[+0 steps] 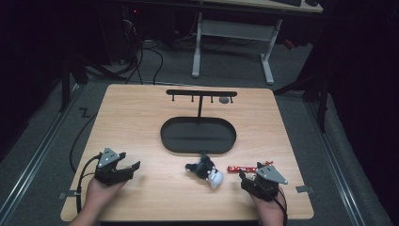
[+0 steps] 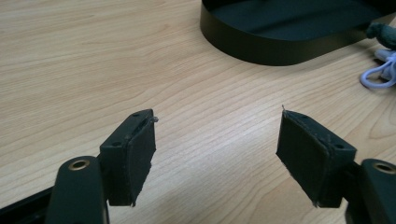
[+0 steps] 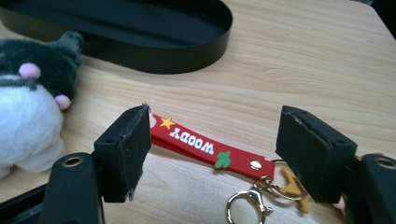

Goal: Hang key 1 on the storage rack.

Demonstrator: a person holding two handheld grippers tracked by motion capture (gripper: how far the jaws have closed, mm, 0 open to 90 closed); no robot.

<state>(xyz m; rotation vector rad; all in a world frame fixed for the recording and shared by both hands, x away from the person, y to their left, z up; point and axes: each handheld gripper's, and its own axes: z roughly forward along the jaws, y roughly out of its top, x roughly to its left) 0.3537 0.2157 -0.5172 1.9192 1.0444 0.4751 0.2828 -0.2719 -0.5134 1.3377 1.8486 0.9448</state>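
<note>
While both hands rest at the near edge of the pale wooden table (image 1: 141,122), the right gripper (image 3: 212,147) has its jaws spread wide on either side of a red key strap (image 3: 205,149) marked WOODY, not touching it; the strap lies flat with its metal ring (image 3: 245,205) beside the right jaw. Just beyond sit a black-and-white plush toy (image 1: 207,170) and a black oval tray (image 1: 197,135) with a hook stand (image 1: 201,94). The left gripper (image 2: 217,149) gapes equally wide over bare wood, holding nothing. Grey carpet, cables and a white desk frame (image 1: 233,44) lie in the dark room behind.
</note>
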